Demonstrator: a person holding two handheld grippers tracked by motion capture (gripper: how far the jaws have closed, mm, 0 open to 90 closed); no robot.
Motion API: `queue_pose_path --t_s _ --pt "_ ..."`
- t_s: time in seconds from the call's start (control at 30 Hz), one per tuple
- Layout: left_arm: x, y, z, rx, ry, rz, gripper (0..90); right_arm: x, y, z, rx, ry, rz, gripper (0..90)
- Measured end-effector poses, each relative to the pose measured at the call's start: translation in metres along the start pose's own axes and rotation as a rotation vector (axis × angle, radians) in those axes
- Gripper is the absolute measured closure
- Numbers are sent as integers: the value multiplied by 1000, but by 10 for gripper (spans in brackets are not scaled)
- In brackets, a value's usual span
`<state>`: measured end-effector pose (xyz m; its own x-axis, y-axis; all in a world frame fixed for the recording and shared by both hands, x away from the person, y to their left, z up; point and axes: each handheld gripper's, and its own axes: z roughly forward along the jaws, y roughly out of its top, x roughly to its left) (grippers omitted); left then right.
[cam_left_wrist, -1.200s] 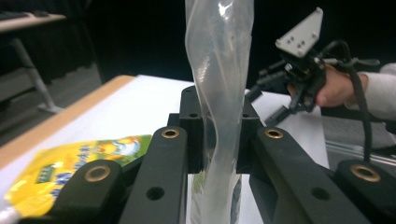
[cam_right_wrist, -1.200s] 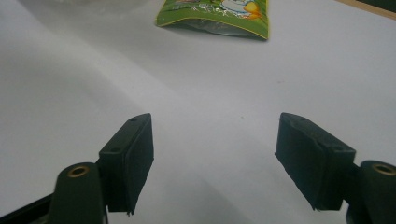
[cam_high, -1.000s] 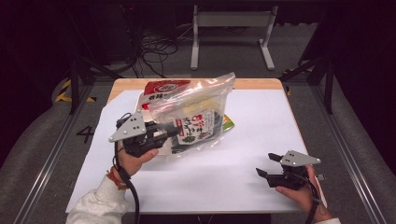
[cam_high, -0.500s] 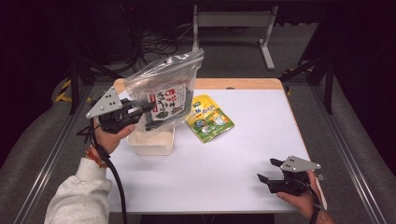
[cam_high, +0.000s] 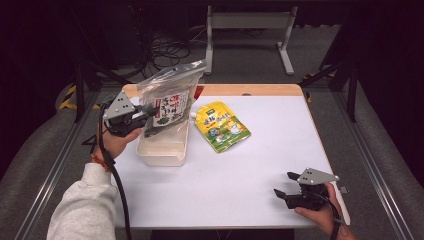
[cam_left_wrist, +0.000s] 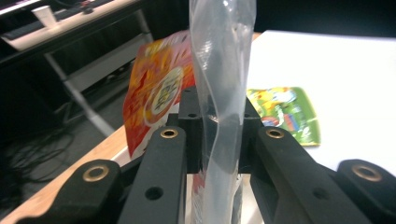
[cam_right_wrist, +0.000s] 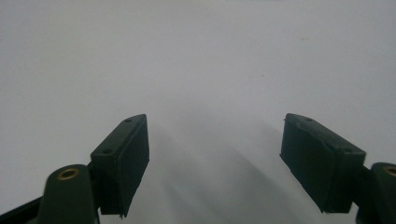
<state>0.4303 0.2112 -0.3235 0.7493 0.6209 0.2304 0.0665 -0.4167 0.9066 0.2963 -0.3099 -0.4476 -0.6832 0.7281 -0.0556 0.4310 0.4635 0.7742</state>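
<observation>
Left tongs (cam_high: 141, 116) clamped on clear zip bag (cam_high: 169, 102) of snack packets, held upright over white tub (cam_high: 162, 150) at table's (cam_high: 260, 175) left, right tongs (cam_high: 286, 185) apart, empty, low at near right edge

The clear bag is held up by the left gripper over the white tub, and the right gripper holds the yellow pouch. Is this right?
Not quite. The right gripper holds nothing: in the right gripper view its jaws stand open over the bare table. The high view shows the yellow pouch lying beside the white tub. The left gripper does hold up the clear bag.
</observation>
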Motion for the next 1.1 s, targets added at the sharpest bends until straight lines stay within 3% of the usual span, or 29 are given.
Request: queue_pose_path --t_s 0.2,0.33,0.47,0.53,0.67,0.9,1.03,1.07,1.1 --pt "3 -3 -1 4 -1 -9 796 1 -1 3 18 9 -6 234" --pt "7 -12 -2 -19 -46 -60 798 1 -2 4 25 15 -1 234" --pt "9 -16 -6 -32 -56 -83 798 2 -1 5 35 14 -6 237" --pt "10 -16 -7 -15 -61 -62 798 3 -1 7 41 21 -9 237" --pt "4 -16 5 82 -38 -18 797 4 -2 9 52 24 -11 237" --pt "0 -25 18 34 -28 -60 791 3 -2 7 45 26 -9 235" --pt "-2 -26 19 23 -13 -57 758 3 -3 8 49 25 -9 235" --pt "-4 -27 18 28 20 -62 758 3 -2 8 49 23 -9 235" --pt "-5 -28 18 42 31 -58 671 4 -2 7 48 20 -10 235"
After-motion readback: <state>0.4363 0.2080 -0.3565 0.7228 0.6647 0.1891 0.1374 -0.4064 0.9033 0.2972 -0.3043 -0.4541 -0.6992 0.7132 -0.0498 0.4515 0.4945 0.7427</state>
